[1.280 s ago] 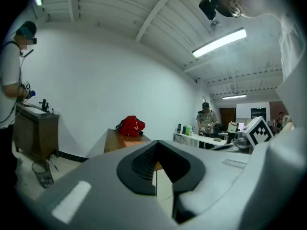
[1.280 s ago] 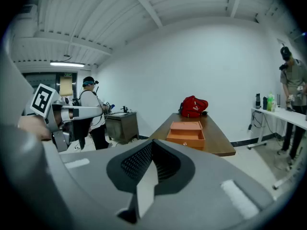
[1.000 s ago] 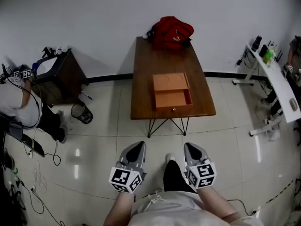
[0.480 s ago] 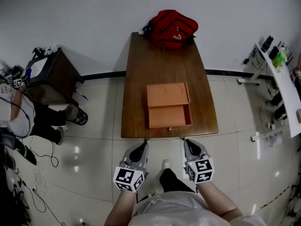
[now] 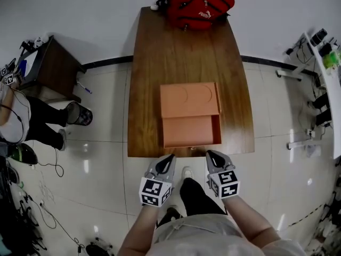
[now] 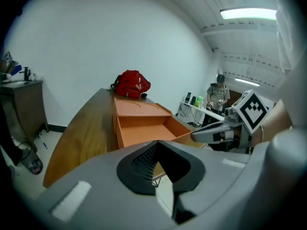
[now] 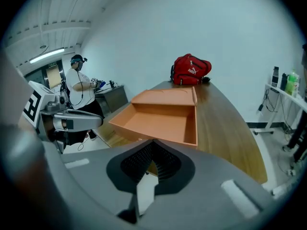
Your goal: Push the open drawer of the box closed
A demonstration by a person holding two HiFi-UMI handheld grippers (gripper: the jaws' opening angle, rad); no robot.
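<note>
From the head view, both grippers hang just off the near edge of the wooden worktop [image 5: 144,89], and the orange box [image 5: 190,99] lies straight ahead of them. Its drawer [image 5: 191,131] is pulled out toward them, front panel close to the tips. The left gripper [image 5: 167,160] has its jaws pressed together, holding nothing, and the right gripper [image 5: 212,155] beside it is the same: tips meeting, empty. Far beyond both, at the worktop's back end, sits a red backpack [image 5: 200,4]. Over to the left gripper view: the jaws come to a closed point with nothing between them. The open drawer [image 6: 144,128] is ahead and slightly to the right, and the right gripper [image 6: 216,131] reaches in from the right side. Now the right gripper view: jaws together again, nothing caught in them. The drawer [image 7: 158,121] gapes just ahead, the box top [image 7: 168,97] is behind it, and the left gripper [image 7: 81,120] is off to the left.
</note>
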